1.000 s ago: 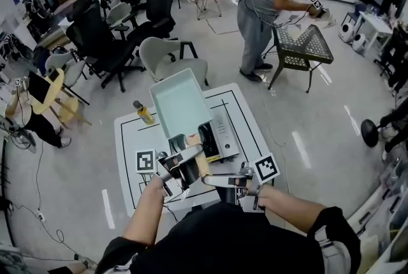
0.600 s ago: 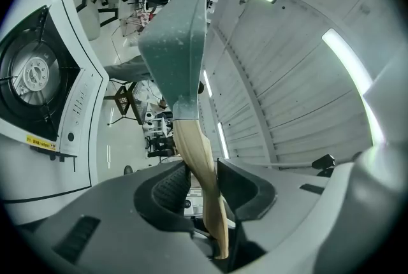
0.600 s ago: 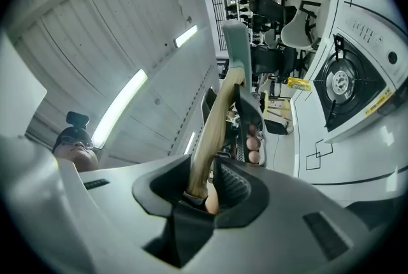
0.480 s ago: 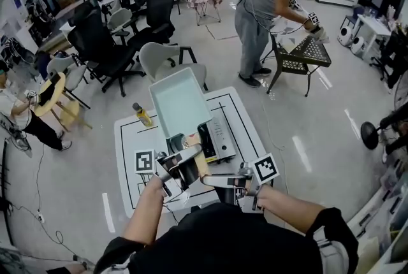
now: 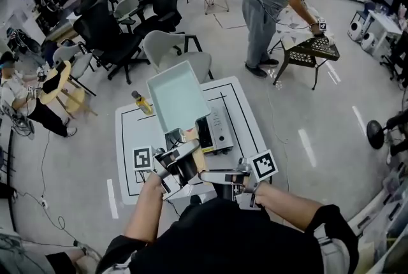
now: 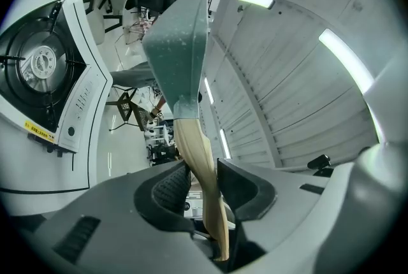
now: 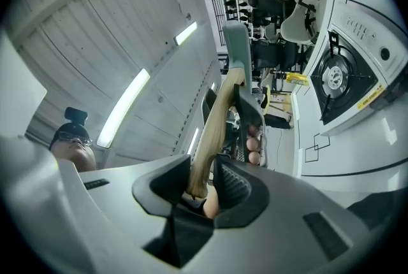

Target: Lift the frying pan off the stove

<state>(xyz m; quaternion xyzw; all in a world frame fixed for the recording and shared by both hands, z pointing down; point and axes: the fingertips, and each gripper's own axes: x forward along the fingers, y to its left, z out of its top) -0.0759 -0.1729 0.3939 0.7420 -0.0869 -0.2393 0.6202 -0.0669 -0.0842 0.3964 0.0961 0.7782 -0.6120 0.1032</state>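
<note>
Pale green rectangular metal frying pan (image 5: pixel 178 95) is up in the air, tilted, clear of the silver gas stove (image 5: pixel 218 129) on the white table (image 5: pixel 127 139)! The left gripper (image 5: pixel 186 163) clamps the pan's light wooden handle (image 6: pixel 199 158) partway along. The right gripper (image 7: pixel 204 180), just beside it, pinches the handle's near tip, pads narrow and tight on the wood.
</note>
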